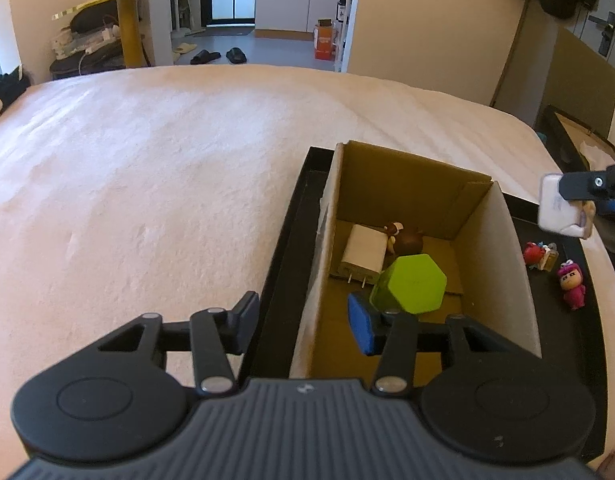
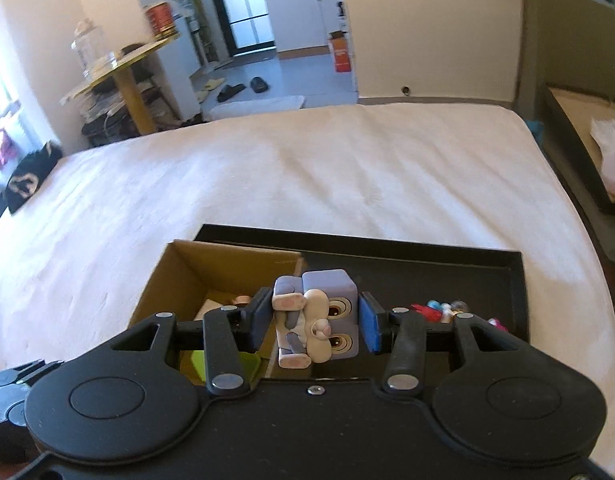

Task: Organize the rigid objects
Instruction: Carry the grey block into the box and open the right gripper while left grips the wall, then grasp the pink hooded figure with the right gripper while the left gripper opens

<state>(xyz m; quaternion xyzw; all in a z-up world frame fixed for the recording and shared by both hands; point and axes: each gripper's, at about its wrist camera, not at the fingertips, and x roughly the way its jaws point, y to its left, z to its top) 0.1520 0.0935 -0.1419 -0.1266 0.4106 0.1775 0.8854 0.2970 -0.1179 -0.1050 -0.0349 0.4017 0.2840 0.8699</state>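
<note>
Right wrist view: the right gripper (image 2: 311, 322) is held level above the near edge of the tray (image 2: 519, 280), its jaws pinching a lilac block figure (image 2: 327, 314) that lies on its side, face toward the camera. Beyond the left finger sits the carton (image 2: 179, 276); small toys (image 2: 439, 310) show past the right finger. No legible writing appears on the figure.

Left wrist view: the left gripper (image 1: 303, 322) points forward with jaws spread wide and nothing between them. Its left finger is over the bed (image 1: 147, 160), outside the tray's (image 1: 291, 240) left rim; its blue-padded right finger is inside the carton (image 1: 411, 184). Only this view shows the carton contents: a green hexagonal block (image 1: 411, 284), a white charger (image 1: 365, 254) and a brown figurine (image 1: 405, 238). Right of the carton, a red toy (image 1: 533, 254) and a pink toy (image 1: 571, 284) stand on the tray. The right gripper (image 1: 575, 204) enters at the right edge, above them.
</note>
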